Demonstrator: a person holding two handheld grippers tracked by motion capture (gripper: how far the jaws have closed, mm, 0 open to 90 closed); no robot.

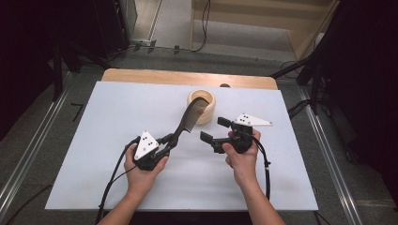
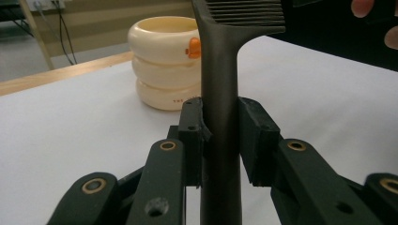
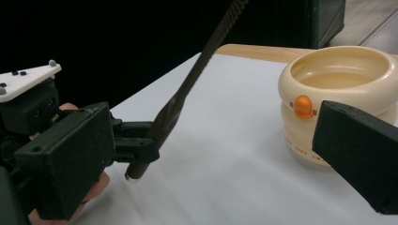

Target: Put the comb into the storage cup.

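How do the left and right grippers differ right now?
The left gripper has its jaws shut on the dark comb, gripping its handle; the right gripper has its jaws wide open with nothing between them. The left points up toward the cream cup; the right points leftward toward the comb. Both are hand-held above the white table.

A: left hand-held gripper point(image 1: 165, 143) – black body, white three-cornered plate on top with small dark dots, black cable trailing off the back

B: right hand-held gripper point(image 1: 213, 131) same build, black, white plate with dots, black cable looping down by the wrist

A: jaws close up: matte black links, brass-ringed pivot holes, blocky black pads point(image 2: 257, 133)

B: forearms bare, no sleeves, no gloves

A: right one's pads point(image 3: 363, 152) thick, square-edged, rough black
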